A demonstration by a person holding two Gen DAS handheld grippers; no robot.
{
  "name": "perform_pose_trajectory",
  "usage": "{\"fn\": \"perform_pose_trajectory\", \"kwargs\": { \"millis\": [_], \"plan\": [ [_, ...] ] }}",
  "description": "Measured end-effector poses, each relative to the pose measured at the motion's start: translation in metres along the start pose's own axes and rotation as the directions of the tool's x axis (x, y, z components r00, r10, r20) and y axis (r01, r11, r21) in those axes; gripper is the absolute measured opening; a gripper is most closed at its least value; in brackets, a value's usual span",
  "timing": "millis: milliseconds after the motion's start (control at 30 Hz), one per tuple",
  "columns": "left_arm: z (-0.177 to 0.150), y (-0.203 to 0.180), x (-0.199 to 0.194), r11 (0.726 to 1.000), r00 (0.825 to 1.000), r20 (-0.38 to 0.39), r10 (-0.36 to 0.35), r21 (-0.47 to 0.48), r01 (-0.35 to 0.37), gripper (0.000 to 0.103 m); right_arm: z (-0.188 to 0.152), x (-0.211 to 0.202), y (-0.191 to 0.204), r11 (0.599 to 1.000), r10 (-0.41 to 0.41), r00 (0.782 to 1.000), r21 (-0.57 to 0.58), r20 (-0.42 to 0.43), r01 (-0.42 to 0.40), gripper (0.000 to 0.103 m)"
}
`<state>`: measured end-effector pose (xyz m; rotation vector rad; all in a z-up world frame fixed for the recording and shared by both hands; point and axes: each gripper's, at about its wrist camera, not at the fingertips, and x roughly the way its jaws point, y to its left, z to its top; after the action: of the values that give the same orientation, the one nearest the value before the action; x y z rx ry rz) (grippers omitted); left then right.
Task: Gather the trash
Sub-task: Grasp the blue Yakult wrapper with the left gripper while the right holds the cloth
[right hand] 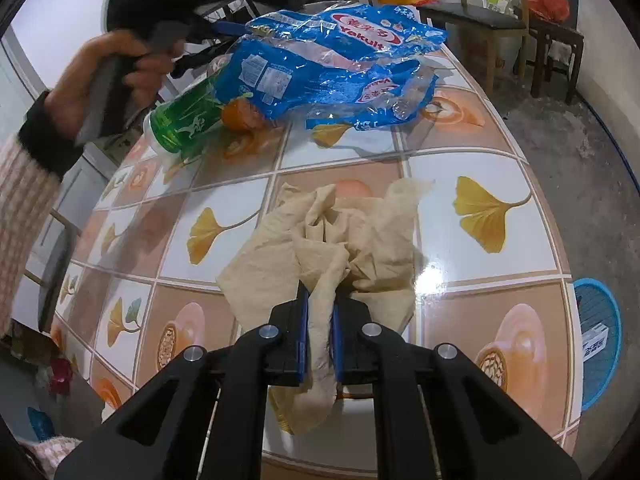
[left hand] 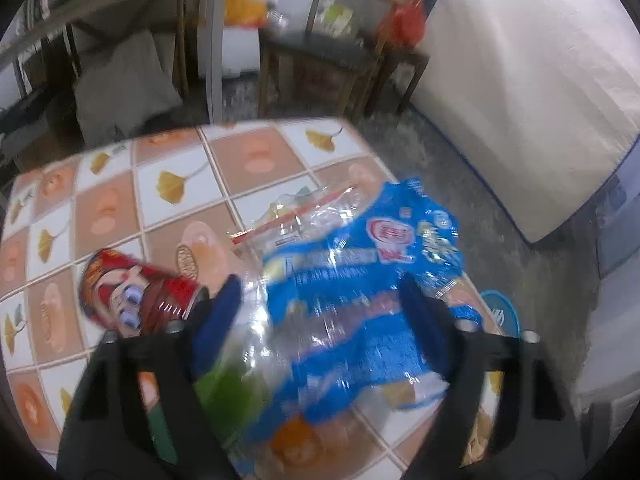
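A tiled counter (right hand: 496, 160) is carrying the trash. At six o'clock the right gripper (right hand: 319, 340) is clamping its fingers on a beige napkin (right hand: 320, 240); at twelve the left gripper (left hand: 320, 308), fingers apart, is straddling a blue wrapper (left hand: 360, 272), untouched.

We are seeing a crumpled beige paper napkin (right hand: 320, 248) lying on the surface, a crinkled blue plastic wrapper (left hand: 360, 280) sprawling over a green plastic bottle (right hand: 188, 120) on its side, and a red can (left hand: 136, 292) lying tipped over.
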<state>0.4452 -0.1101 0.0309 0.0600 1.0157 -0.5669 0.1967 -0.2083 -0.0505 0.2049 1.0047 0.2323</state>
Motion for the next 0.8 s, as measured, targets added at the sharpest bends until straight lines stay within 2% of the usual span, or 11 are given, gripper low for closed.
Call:
{"fn": "perform_pose_trajectory", "kwargs": {
  "millis": [33,100,133,200,267,400,567,667,800],
  "plan": [
    [0.005,0.001,0.008,1.0,1.0,-0.027,0.003,-0.004,-0.003,0.061,0.0,0.0,0.0,1.0,0.003,1.0,0.003,0.002,-0.003,0.01],
    [0.01,-0.001,0.017,1.0,0.998,-0.058,-0.007,-0.001,0.007,0.043,-0.001,-0.001,0.0,1.0,0.005,1.0,0.005,0.006,-0.005,0.01],
    [0.011,-0.003,0.021,1.0,0.997,-0.071,-0.007,0.009,0.008,0.04,-0.001,-0.001,0.0,1.0,0.005,1.0,0.006,0.007,-0.005,0.01],
    [0.01,-0.007,0.024,1.0,0.997,-0.083,0.006,0.03,-0.004,0.012,-0.002,-0.001,-0.001,1.0,0.007,1.0,0.01,0.011,-0.007,0.01],
    [0.007,-0.009,0.018,1.0,0.997,-0.072,-0.002,0.024,0.004,0.003,-0.003,-0.001,-0.001,1.0,0.008,1.0,0.013,0.014,-0.008,0.01],
    [-0.004,-0.022,-0.015,0.998,1.0,-0.003,-0.006,0.064,0.006,0.0,-0.004,-0.002,-0.001,1.0,0.009,1.0,0.013,0.023,-0.009,0.01],
    [-0.035,-0.037,-0.089,0.994,0.993,0.091,-0.077,0.088,0.069,0.0,-0.005,-0.001,-0.002,1.0,0.011,0.999,0.015,0.03,-0.011,0.01],
    [-0.075,-0.036,-0.143,0.99,0.983,0.126,-0.132,0.074,0.124,0.0,-0.005,-0.002,-0.002,1.0,0.01,0.999,0.012,0.033,-0.01,0.01],
    [-0.131,-0.02,-0.193,0.984,0.976,0.121,-0.18,0.013,0.18,0.0,-0.005,-0.002,0.0,1.0,0.007,0.999,0.002,0.033,-0.007,0.01]
  ]
}}
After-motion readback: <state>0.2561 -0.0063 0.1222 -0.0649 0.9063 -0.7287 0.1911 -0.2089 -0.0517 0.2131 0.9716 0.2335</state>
